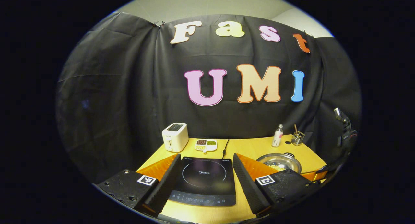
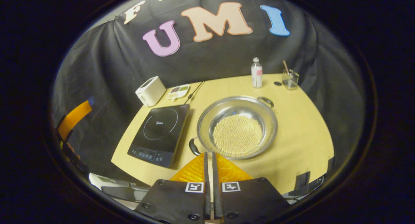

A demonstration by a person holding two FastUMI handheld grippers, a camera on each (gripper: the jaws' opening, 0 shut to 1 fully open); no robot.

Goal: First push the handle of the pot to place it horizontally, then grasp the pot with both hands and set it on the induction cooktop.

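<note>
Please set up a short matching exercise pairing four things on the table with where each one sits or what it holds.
Things:
1. pot
2. toaster
3. bottle
4. induction cooktop

Descriptions:
A. far edge of the table, beside a glass jar
B. bare glass top, nothing resting on it
C. holds a bed of pale grains
D. far corner, next to a divided dish

Pairs: 1-C, 2-D, 3-A, 4-B
</note>
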